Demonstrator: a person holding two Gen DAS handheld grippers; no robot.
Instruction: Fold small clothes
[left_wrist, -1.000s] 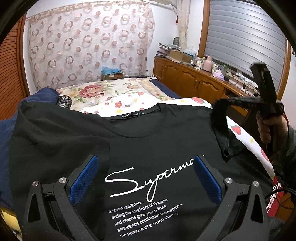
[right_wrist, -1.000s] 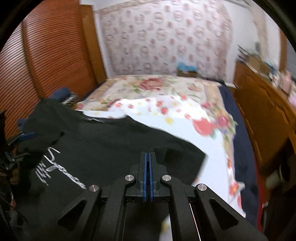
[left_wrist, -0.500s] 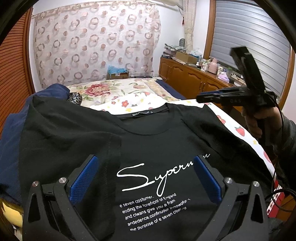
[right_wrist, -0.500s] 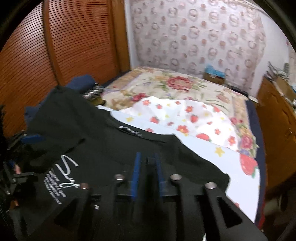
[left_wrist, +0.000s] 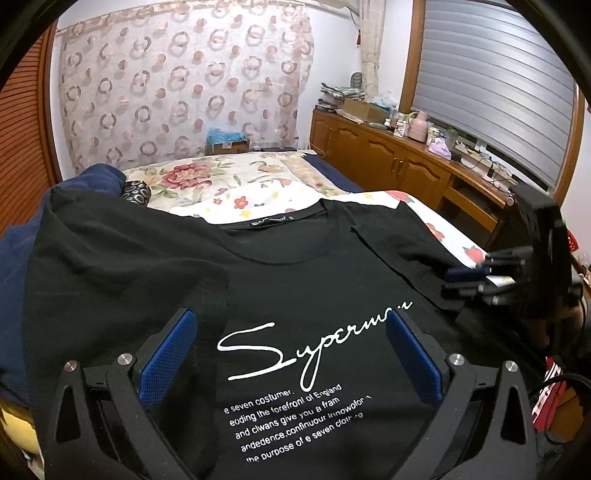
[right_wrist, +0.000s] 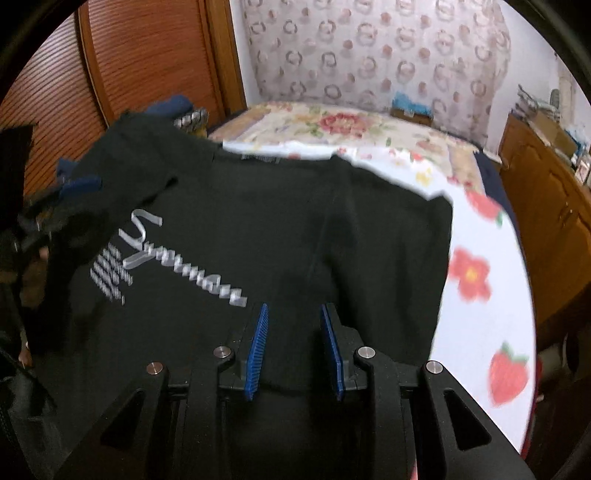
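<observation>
A black T-shirt (left_wrist: 295, 280) with white writing is spread flat on the bed (left_wrist: 229, 184). The left gripper (left_wrist: 291, 354) is held wide open above the writing. The right gripper (right_wrist: 295, 343) is partly open over the shirt's right side, with nothing held.

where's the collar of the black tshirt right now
In the left wrist view the collar sits at centre, at the far end of the black t-shirt, against the strawberry-print sheet on the bed.
</observation>
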